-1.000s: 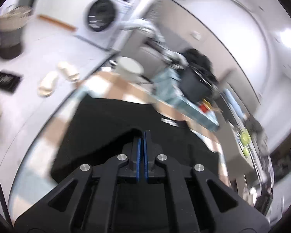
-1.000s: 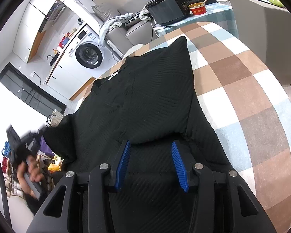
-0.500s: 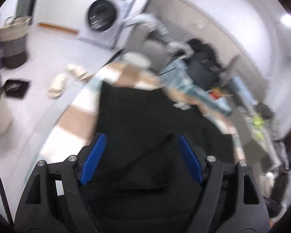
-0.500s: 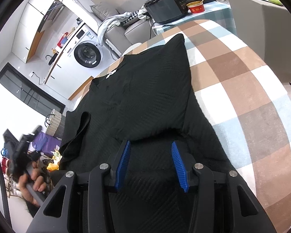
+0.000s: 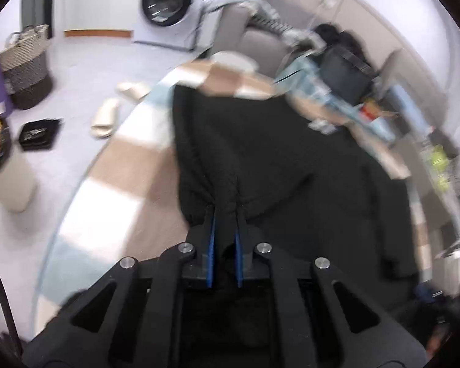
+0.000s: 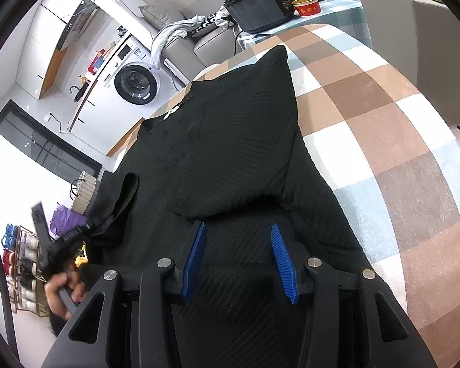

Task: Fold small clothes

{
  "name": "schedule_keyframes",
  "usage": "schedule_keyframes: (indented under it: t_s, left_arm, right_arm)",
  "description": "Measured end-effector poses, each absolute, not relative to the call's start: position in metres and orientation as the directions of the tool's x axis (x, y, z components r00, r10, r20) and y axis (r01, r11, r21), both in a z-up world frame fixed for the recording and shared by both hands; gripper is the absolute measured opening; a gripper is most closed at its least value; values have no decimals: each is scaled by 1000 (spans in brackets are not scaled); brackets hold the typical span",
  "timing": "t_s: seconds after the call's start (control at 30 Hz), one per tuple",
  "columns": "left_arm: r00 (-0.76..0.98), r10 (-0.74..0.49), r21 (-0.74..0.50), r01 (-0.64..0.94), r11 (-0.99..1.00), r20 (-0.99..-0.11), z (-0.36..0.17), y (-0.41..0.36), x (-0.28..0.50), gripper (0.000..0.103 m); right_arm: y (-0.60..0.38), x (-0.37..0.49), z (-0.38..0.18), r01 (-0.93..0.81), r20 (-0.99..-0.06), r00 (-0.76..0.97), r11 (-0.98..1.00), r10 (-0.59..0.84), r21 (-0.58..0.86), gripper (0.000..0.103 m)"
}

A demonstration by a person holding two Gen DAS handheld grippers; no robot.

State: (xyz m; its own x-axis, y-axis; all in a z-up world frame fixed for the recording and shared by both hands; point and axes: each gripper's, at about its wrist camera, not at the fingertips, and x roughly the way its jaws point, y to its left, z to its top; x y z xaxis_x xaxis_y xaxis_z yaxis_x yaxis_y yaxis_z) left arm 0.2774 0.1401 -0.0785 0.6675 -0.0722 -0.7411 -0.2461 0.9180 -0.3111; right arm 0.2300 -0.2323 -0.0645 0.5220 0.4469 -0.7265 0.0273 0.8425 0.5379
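A black knitted garment point(image 5: 260, 141) lies spread on the checked tablecloth point(image 5: 122, 165), its right sleeve folded in over the body point(image 6: 230, 128). My left gripper point(image 5: 224, 210) has its jaws closing, and a bunch of the garment's left edge is pinched between the blue pads point(image 5: 211, 239). In the right wrist view that gripper point(image 6: 76, 233), held by a hand point(image 6: 64, 288), grips the left sleeve point(image 6: 122, 196) at the table's left side. My right gripper point(image 6: 237, 225) stands open low over the garment's near part, with fabric under it and nothing between its pads.
Bare checked tablecloth point(image 6: 383, 122) lies right of the garment. Beyond the table stand a washing machine point(image 5: 168, 3), a grey sofa point(image 6: 174, 49) and a side table with a black case point(image 6: 257, 9) and a red bowl point(image 6: 306, 6). Slippers point(image 5: 107, 116) and a basket point(image 5: 24, 67) sit on the floor.
My left gripper opened wide, sank toward the table and closed on the garment's left edge. The right gripper has stayed in place, still open.
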Motion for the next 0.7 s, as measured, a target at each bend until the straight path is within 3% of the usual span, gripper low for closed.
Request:
schedule_keyframes:
  t_s: [0.1, 0.17, 0.2, 0.23, 0.33, 0.43, 0.53, 0.6, 0.7]
  left_arm:
    - [718, -167, -389, -155, 908, -676, -49, 120, 280, 10]
    - [702, -178, -374, -134, 918, -689, -41, 108, 282, 36]
    - [696, -183, -368, -126, 921, -694, -40, 106, 280, 67]
    - [707, -166, -356, -128, 926, -688, -39, 106, 275, 81]
    - [720, -112, -322, -162, 933, -685, -41, 117, 257, 81]
    - [716, -92, -364, -236, 901, -692, -51, 145, 238, 80]
    - [714, -136, -423, -241, 873, -687, -61, 156, 231, 61]
    - [724, -146, -422, -215, 881, -674, -58, 148, 233, 60]
    - [718, -141, -385, -189, 903, -682, -57, 122, 254, 51]
  right_arm:
    - [-234, 228, -63, 31, -726, 525, 843, 444, 537, 45]
    - [-235, 227, -63, 36, -728, 526, 843, 440, 536, 45]
    - [-235, 226, -63, 36, -727, 526, 843, 440, 536, 45]
    - [-236, 225, -62, 36, -726, 529, 843, 440, 537, 45]
    - [-240, 222, -64, 43, -723, 534, 840, 439, 541, 45]
    - [-240, 222, -67, 45, -728, 527, 841, 438, 539, 45]
    - [-238, 223, -68, 48, -732, 522, 842, 438, 538, 45]
    - [-235, 223, -67, 40, -734, 521, 847, 435, 530, 46]
    - [-234, 221, -65, 41, -730, 524, 843, 438, 536, 47]
